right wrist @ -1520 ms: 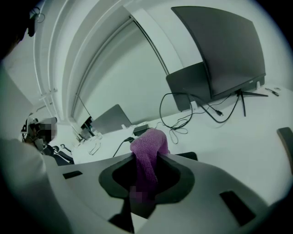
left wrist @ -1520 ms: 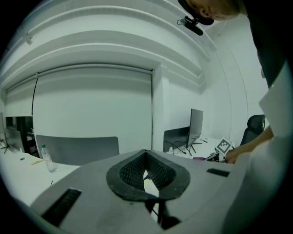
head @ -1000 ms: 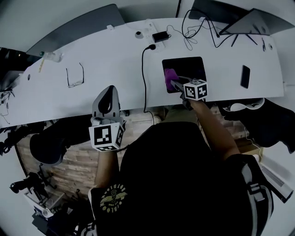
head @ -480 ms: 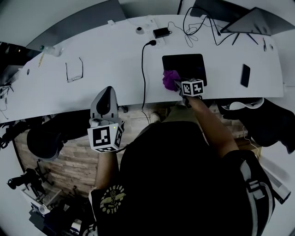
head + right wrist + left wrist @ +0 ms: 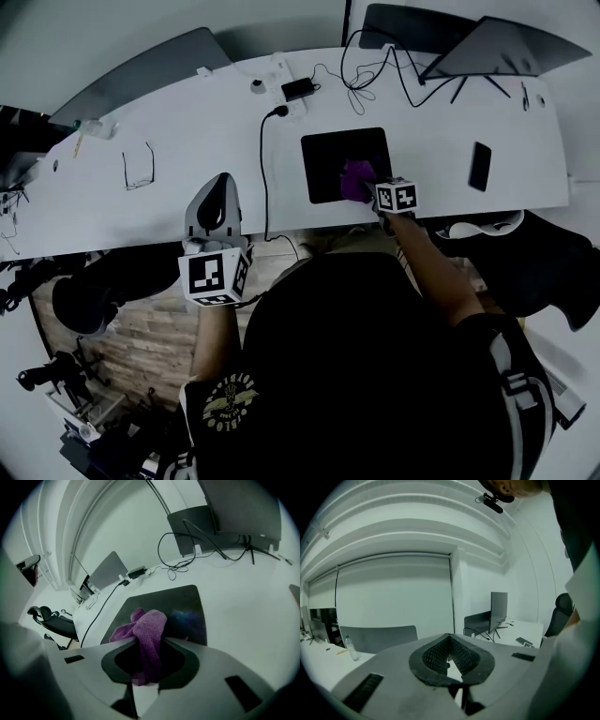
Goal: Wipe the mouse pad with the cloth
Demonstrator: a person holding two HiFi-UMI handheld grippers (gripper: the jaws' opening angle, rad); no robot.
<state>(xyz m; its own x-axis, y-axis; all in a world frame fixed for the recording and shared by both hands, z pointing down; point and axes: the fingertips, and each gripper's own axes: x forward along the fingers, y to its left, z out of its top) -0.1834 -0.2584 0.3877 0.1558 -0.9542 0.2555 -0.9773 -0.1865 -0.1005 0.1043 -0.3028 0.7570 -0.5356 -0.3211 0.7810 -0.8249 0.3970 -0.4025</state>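
The black mouse pad lies on the white desk, near its front edge. A purple cloth rests on the near right part of the pad. My right gripper is shut on the cloth and holds it down on the pad. In the right gripper view the cloth bunches between the jaws, with the mouse pad just beyond it. My left gripper hovers off the desk's front edge, left of the pad. Its jaws meet with nothing between them.
A pair of glasses lies at the desk's left and a dark phone to the right of the pad. A black cable runs past the pad's left side to a charger. Monitors and tangled wires stand at the back.
My right gripper has dragged the cloth from the pad's near left corner across to its near right part. The left gripper has stayed where it was.
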